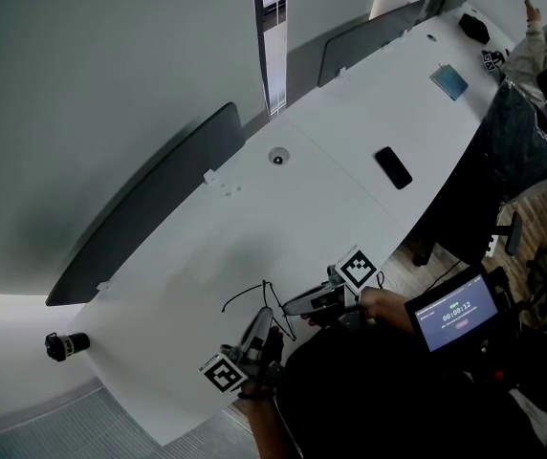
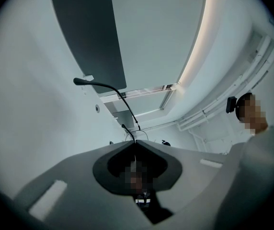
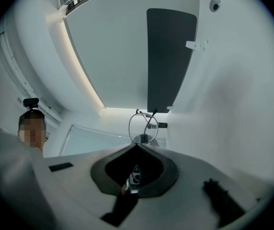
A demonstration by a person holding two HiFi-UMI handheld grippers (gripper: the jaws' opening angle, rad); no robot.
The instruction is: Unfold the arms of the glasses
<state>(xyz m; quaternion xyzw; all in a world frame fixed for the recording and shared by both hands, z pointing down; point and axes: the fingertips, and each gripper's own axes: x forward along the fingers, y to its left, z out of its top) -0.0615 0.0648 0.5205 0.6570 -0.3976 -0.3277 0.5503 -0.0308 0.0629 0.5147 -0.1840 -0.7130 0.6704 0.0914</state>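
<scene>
cool, even indoor light, moderately bright. the white tabletop (image 1: pixel 350 161) shows no hard glare, only a soft grey shadow on its near part by the person. a glowing light strip (image 2: pixel 200 47) is blown out in both gripper views. those views bulge fisheye-style and go black at the corners. the glasses (image 3: pixel 144 127) look sharp, the near foreground perhaps slightly soft.

Thin black wire glasses (image 1: pixel 245 295): one
Grey two-jaw grippers, left gripper (image 1: pixel 266 317) and right gripper (image 1: pixel 290 308): two
Flat black phone (image 1: pixel 393 167): one
Blue rectangular card (image 1: pixel 448 81): one
</scene>
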